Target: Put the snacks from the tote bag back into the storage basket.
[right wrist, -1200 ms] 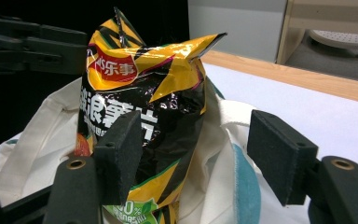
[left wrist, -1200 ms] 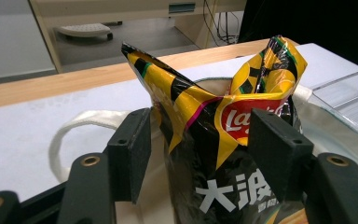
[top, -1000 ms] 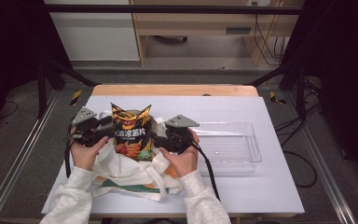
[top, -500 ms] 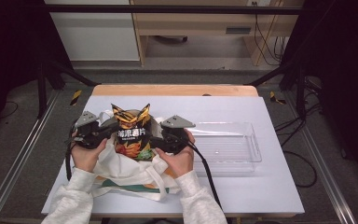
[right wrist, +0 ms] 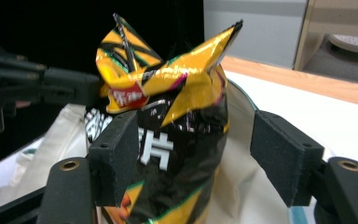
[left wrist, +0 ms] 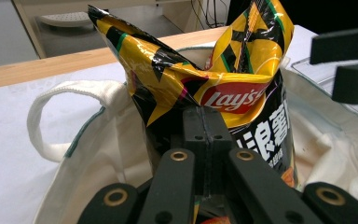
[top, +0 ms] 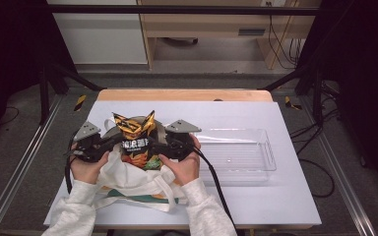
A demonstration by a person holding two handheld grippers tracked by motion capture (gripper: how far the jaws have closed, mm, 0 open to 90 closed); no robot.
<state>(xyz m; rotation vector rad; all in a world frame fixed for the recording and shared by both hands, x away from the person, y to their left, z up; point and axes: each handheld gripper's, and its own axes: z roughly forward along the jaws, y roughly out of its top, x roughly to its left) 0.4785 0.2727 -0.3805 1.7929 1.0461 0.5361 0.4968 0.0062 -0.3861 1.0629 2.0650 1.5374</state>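
Left gripper (left wrist: 204, 135): jaws just closed together, pads meeting against the chip bag's side.
Right gripper (right wrist: 200, 154): jaws spread, flanking it.
Lay's chip bag (top: 137, 140): upright in canvas tote bag (top: 128, 179) on table (top: 275, 206).

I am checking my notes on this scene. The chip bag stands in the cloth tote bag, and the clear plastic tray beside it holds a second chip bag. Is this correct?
Not quite. The chip bag does stand in the cloth tote bag, but the clear plastic tray beside it holds nothing; the high view shows it empty.
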